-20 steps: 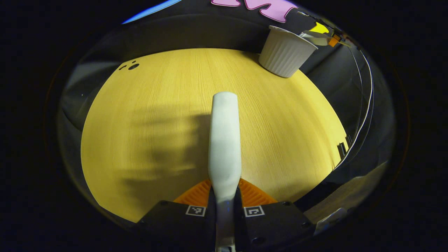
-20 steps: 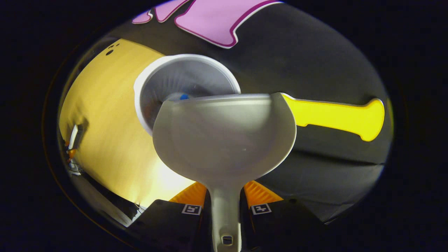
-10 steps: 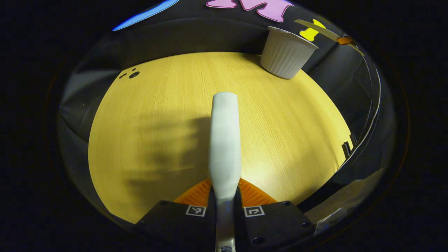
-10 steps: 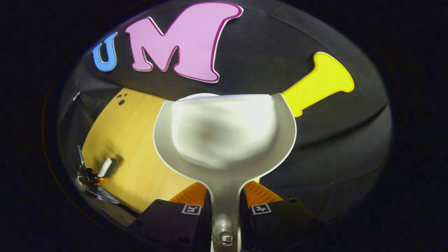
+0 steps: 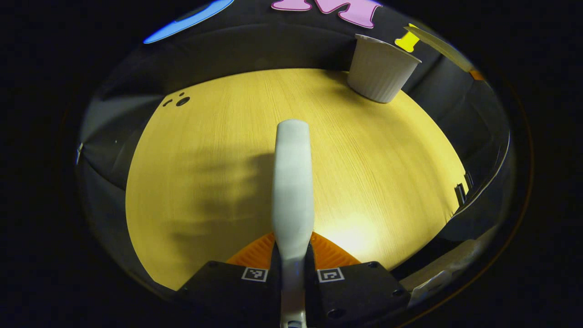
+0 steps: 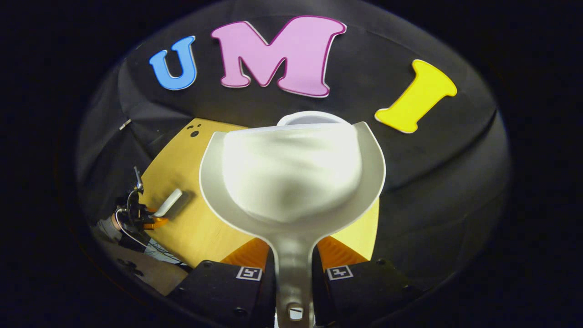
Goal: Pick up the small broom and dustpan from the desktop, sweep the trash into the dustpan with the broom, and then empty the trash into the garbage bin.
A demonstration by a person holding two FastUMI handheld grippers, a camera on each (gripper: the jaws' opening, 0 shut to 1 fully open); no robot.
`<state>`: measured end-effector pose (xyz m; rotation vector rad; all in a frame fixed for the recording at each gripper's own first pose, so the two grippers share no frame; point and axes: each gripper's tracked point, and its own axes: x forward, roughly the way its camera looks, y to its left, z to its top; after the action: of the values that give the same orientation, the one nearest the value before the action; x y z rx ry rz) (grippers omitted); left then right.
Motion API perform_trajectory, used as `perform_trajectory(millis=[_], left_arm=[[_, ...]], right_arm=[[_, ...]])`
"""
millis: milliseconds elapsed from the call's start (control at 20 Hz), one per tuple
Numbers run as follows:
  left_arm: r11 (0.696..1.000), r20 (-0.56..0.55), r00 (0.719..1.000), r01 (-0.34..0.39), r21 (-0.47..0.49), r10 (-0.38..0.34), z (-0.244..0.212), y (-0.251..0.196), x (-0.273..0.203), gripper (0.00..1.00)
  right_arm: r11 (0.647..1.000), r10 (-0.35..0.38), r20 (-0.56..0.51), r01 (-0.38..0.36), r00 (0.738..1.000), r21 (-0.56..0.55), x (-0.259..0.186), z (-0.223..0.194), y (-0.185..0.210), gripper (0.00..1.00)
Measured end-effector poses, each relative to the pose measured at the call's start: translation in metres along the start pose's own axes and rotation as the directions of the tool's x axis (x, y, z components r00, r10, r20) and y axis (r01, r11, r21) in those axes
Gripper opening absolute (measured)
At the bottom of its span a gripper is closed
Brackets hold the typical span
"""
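White dustpan (image 6: 291, 182) clamped by our right gripper (image 6: 294, 269), level, near the bin (image 6: 305, 119) | left gripper (image 5: 292, 269) pinches the broom (image 5: 292, 182) over the desk (image 5: 205, 182) | risk: we judge a careless swing could topple the bin.

Your left gripper view sits above the near edge of the desktop (image 5: 373, 150), tilted down and forward along the broom (image 5: 292, 182) clamped between its fingers, facing the far edge, where the garbage bin (image 5: 381, 69) stands at the far right corner. Your right gripper view rides higher, close behind the dustpan (image 6: 291, 177), and faces the booth wall. Both views share the desktop (image 6: 182, 228), the bin (image 6: 309, 119) and the wall; the right one also catches the left gripper (image 6: 152, 217) far off at its left.
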<state>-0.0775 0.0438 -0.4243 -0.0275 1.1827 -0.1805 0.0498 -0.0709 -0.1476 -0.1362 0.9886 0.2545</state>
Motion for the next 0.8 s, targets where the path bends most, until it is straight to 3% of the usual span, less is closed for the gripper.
perform_trajectory(millis=[200,250,300,450,500,550,800], left_arm=[[1.0,0.001,1.0,-0.022,-0.007,0.022,-0.001,0.001,0.001,0.25],[1.0,0.002,1.0,-0.024,-0.011,0.024,-0.001,0.0,0.001,0.25],[1.0,0.006,1.0,-0.026,-0.014,0.026,0.0,0.0,0.002,0.25],[1.0,0.016,1.0,-0.024,-0.014,0.025,0.0,0.0,0.004,0.25],[0.999,0.014,0.999,-0.031,-0.01,0.032,-0.002,0.002,0.005,0.25],[0.999,0.009,0.999,-0.041,-0.004,0.041,-0.002,0.003,0.005,0.25],[0.997,0.01,0.997,-0.073,0.023,0.073,-0.002,0.008,0.005,0.25]], right_arm=[[0.999,0.034,-0.035,-0.033,0.999,0.024,0.026,-0.066,0.048,0.36],[0.999,0.038,-0.057,-0.037,0.998,0.024,0.035,-0.083,0.06,0.31],[0.999,0.047,-0.085,-0.045,0.995,0.02,0.043,-0.101,0.072,0.36],[0.999,0.042,-0.15,-0.043,0.988,-0.003,0.073,-0.146,0.094,0.36],[0.999,0.047,-0.161,-0.046,0.986,0.011,0.083,-0.158,0.101,0.31],[0.998,0.055,-0.169,-0.049,0.984,0.037,0.091,-0.169,0.109,0.36],[0.996,0.058,-0.163,-0.045,0.985,0.078,0.131,-0.203,0.129,0.36]])
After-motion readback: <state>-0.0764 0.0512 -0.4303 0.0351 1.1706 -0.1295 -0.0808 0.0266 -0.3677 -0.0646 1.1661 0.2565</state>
